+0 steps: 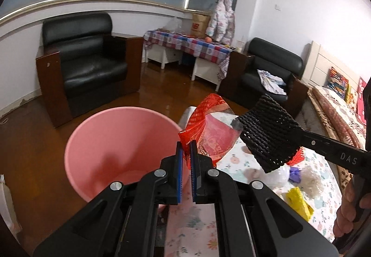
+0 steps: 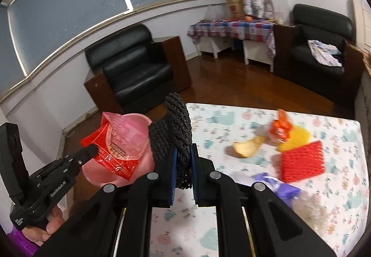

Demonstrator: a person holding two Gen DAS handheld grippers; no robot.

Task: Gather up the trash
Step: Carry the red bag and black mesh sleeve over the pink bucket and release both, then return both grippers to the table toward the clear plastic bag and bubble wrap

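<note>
Above the pink bin [image 1: 116, 141], my left gripper [image 1: 186, 148] pinches a red wrapper [image 1: 204, 122]. My right gripper [image 2: 184, 159] clamps black foam netting [image 2: 171, 127].

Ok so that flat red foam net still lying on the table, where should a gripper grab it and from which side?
Judging by the right wrist view, the red foam net lies flat on the table, so a top-down pinch probably finds little to bite. Better to come in low over its near edge, which seems clear of the orange wrapper, and pinch that edge; the soft mesh should lift.

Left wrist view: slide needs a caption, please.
Left gripper carries a red wrapper toward the pink bin.
</note>
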